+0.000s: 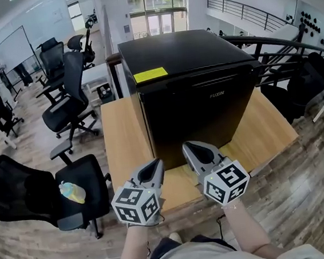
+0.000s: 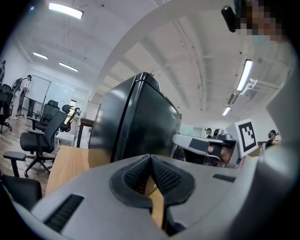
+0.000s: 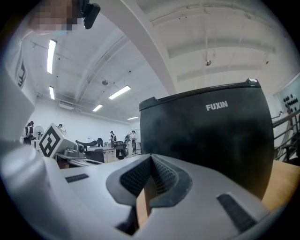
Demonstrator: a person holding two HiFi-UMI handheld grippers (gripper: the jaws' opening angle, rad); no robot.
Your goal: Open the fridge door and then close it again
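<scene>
A small black fridge (image 1: pixel 198 88) stands on a wooden table (image 1: pixel 123 141), its door shut and facing me, a yellow label (image 1: pixel 150 74) on its top. My left gripper (image 1: pixel 156 165) hovers over the table's front edge, a little short of the fridge's lower left corner, jaws shut on nothing. My right gripper (image 1: pixel 188 147) is beside it, near the bottom of the door, also shut and empty. In the left gripper view the fridge (image 2: pixel 136 122) rises ahead of the shut gripper (image 2: pixel 150 157). In the right gripper view the door (image 3: pixel 211 136) fills the right side beyond the shut gripper (image 3: pixel 151 157).
Black office chairs (image 1: pixel 70 101) stand on the wood floor to the left, one near chair (image 1: pixel 36 194) holding a small yellow-and-blue thing (image 1: pixel 72 191). A dark railing (image 1: pixel 281 56) runs behind and right of the fridge. People stand far off at the left.
</scene>
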